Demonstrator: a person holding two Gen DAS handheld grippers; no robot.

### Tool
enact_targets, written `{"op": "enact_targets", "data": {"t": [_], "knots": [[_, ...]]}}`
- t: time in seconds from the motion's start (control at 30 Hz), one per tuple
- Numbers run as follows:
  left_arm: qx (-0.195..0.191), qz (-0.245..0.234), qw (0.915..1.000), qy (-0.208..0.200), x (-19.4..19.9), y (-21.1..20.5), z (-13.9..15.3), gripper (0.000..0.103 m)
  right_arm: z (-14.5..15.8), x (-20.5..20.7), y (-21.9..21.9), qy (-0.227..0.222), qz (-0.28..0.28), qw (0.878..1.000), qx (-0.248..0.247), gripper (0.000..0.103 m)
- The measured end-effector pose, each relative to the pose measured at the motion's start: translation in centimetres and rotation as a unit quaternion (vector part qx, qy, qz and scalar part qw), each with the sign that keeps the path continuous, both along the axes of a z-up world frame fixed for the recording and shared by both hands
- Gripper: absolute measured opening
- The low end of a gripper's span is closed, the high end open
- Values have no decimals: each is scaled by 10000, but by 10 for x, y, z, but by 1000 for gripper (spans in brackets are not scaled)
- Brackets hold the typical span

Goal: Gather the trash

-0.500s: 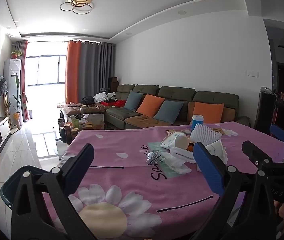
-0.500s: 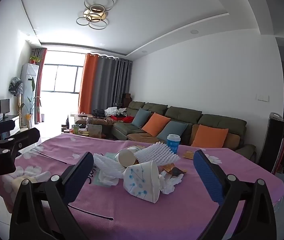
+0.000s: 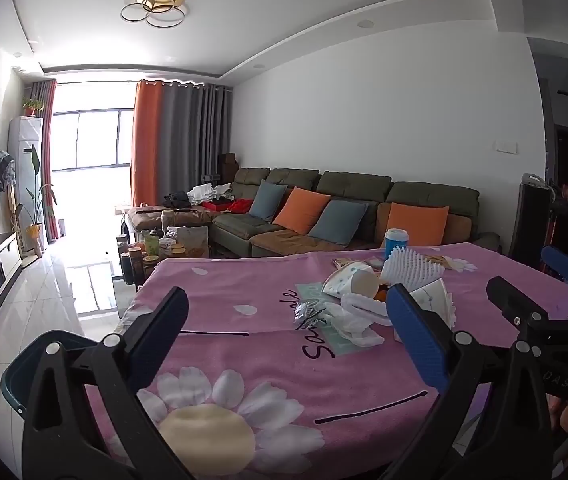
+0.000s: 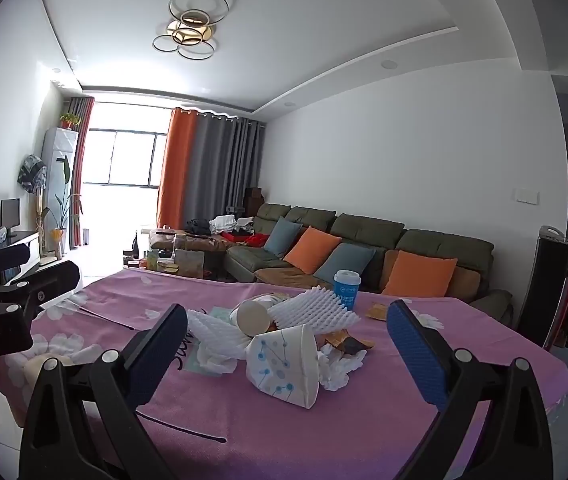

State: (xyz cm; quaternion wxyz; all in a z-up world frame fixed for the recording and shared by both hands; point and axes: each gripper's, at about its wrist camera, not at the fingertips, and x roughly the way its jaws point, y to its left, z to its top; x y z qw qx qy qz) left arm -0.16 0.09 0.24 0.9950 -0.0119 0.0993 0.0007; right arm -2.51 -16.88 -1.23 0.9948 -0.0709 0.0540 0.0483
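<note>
A heap of trash lies on the pink flowered tablecloth (image 4: 284, 420): a flattened white paper cup with blue dots (image 4: 285, 364), a tipped paper cup (image 4: 254, 318), white foam netting (image 4: 311, 310), crumpled tissue (image 4: 337, 366) and brown wrappers (image 4: 343, 340). A blue-and-white cup (image 4: 345, 290) stands upright behind the heap. In the left wrist view the heap (image 3: 363, 300) includes a crumpled foil wrapper (image 3: 307, 310). My left gripper (image 3: 287, 332) is open and empty, short of the heap. My right gripper (image 4: 287, 344) is open and empty, the flattened cup ahead between its fingers.
A dark teal bin (image 3: 24, 368) stands on the floor left of the table. A green sofa with orange and grey cushions (image 3: 343, 216) runs along the far wall. A cluttered coffee table (image 3: 164, 240) sits beyond the table's far edge. A black tower appliance (image 4: 543, 288) stands at right.
Both grippers have barely moved. The right wrist view has shifted slightly, with the heap a little closer. Nothing was taken hold of.
</note>
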Motion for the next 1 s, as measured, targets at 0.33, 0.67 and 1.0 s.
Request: {"op": "enact_targets", "data": {"t": [0.33,0.67,1.0], "knots": [[-97,-76,9999,10,-3,2,1,98,4,-3,0,-45,32,10000,-1,96],[-332,-81,9994,37,-1,9,3,98,3,1,1,-41,15,10000,-13,96],[-260,-85,9996,73,1,4,3,98,2,0,-1,7,25,10000,11,96]]}}
